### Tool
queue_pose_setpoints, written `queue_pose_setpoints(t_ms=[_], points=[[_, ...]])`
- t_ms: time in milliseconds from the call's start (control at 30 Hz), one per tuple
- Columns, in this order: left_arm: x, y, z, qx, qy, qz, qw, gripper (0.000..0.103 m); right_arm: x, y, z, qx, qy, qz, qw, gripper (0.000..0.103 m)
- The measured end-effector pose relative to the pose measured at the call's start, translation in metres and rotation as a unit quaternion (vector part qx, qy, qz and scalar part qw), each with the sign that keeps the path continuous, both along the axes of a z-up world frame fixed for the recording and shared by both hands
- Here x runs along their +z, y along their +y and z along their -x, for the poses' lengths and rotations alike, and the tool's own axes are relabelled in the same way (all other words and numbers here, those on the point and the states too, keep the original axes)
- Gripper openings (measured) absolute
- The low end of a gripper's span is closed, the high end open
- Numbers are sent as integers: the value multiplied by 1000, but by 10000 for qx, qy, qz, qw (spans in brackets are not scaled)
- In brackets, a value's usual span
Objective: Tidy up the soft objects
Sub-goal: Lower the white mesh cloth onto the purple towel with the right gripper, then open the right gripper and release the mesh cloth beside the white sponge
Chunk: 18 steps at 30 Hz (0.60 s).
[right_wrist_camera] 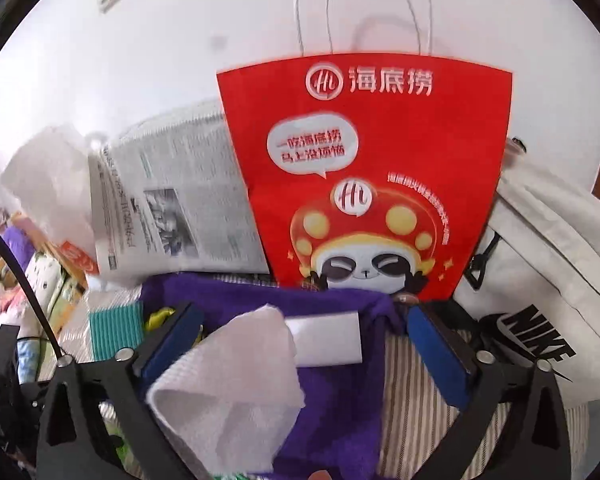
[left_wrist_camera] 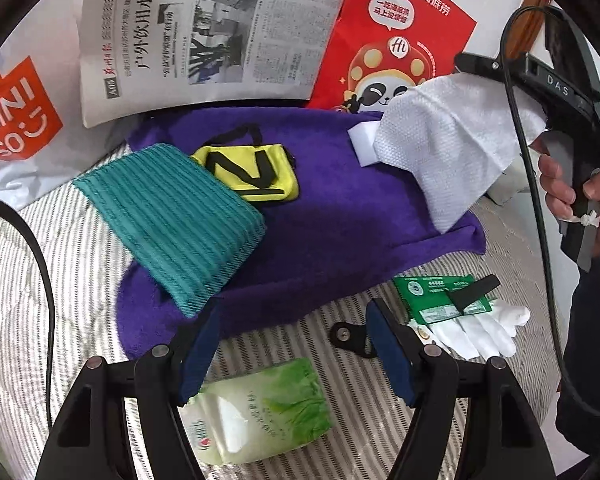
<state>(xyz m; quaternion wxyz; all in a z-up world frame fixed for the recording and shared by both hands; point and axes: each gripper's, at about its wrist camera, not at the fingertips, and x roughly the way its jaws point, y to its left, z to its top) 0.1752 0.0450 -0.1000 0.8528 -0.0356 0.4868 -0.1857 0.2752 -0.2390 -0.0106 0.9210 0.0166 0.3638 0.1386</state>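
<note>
A purple towel [left_wrist_camera: 332, 220] lies on the striped bed. On it are a teal ribbed cloth [left_wrist_camera: 172, 216], a yellow pouch [left_wrist_camera: 252, 172], a white sponge block [left_wrist_camera: 362, 144] and a white textured cloth [left_wrist_camera: 448, 148]. My left gripper [left_wrist_camera: 296, 356] is open and empty above the towel's near edge and a green tea packet [left_wrist_camera: 260, 412]. My right gripper [right_wrist_camera: 300, 344] is open; the white cloth [right_wrist_camera: 236, 384] lies loose between its jaws, against the left finger, over the towel [right_wrist_camera: 340, 392] and sponge block [right_wrist_camera: 324, 340].
A newspaper [left_wrist_camera: 208, 36], a red paper bag [left_wrist_camera: 396, 44] and a Miniso bag [left_wrist_camera: 16, 112] stand at the back. A white glove [left_wrist_camera: 484, 332] and a green packet [left_wrist_camera: 440, 296] lie right. A white Nike bag [right_wrist_camera: 540, 296] is right.
</note>
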Motion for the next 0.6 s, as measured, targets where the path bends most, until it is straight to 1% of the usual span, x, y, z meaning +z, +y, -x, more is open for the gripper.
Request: queue_pose_setpoints(t_ms=[33,67,133,200,267,333,367,400,433,467,500,533,567,600], points=[[0,2,-1,15,8,17,10000,71,-6,6,-3,73,162,167,9997,103],[0,4,-1,29,14,21,10000,71,-9,9,-3,67,170,315,9993,103],[0,6,0,52,5,4,10000,71,-12,14,6,35,-23,635,9980,103],[-1,8,1,51,-4,21,10000,71,-12,16,15,88,-182,726,9972,103],[-2,9,1,58,-3,78,10000,71,-10,22,27,316,-395,798,9955,103],[-4,7,-1,35,17,100,9999,71,-7,28,36,574,-641,1013,9911,103],[-4,5,-2,34,12,80,10000,71,-4,28,42,596,-901,1129,9877,103],[-4,4,-1,25,-5,69,10000,71,0,25,45,471,-1123,1152,9859,103],[-4,3,-1,-3,-20,84,10000,71,4,19,43,350,-1188,981,9874,103],[-4,2,-1,-19,-16,105,9999,71,5,16,38,404,-1050,801,9904,103],[-5,1,-1,-29,-1,122,9999,71,3,17,29,495,-785,673,9934,103],[-6,0,-2,-38,24,131,9999,71,2,19,25,479,-706,765,9934,102],[-6,-1,-2,-39,37,114,9999,71,4,23,23,411,-797,992,9910,102],[-7,-2,-3,-42,43,85,9999,71,8,23,26,344,-969,1007,9896,102]])
